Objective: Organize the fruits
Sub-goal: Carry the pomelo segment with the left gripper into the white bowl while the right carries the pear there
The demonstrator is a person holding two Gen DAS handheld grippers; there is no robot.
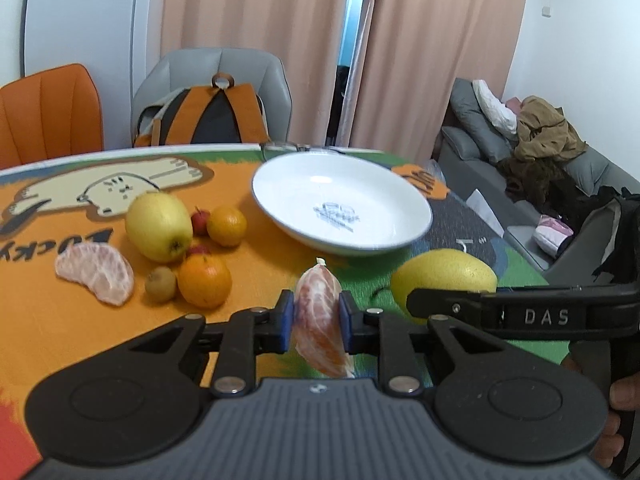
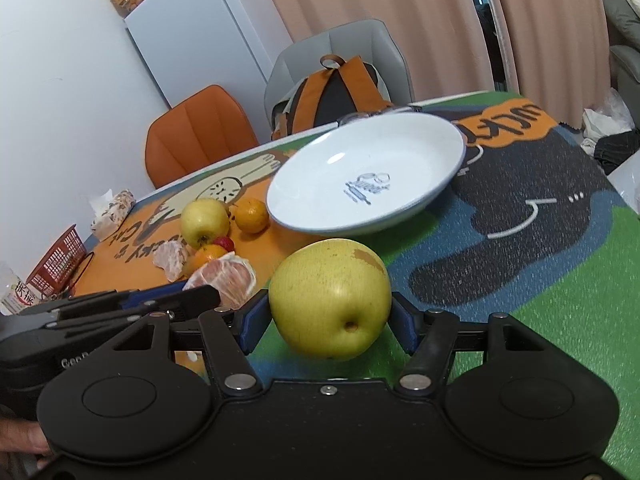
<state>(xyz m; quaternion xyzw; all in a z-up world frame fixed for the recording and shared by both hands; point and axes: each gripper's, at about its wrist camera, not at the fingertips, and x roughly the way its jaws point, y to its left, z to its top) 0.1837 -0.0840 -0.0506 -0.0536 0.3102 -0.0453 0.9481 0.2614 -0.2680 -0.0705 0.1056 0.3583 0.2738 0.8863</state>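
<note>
My left gripper is shut on a peeled pomelo segment and holds it above the table, short of the white plate. My right gripper is shut on a big yellow pear, also seen in the left wrist view. The plate holds no fruit. To its left lie a yellow apple, two oranges, a kiwi, small red fruits and another pomelo segment.
The table wears a colourful cartoon mat. An orange chair and a grey chair with a backpack stand behind it. A red basket and tissue pack sit at the table's left. A sofa is to the right.
</note>
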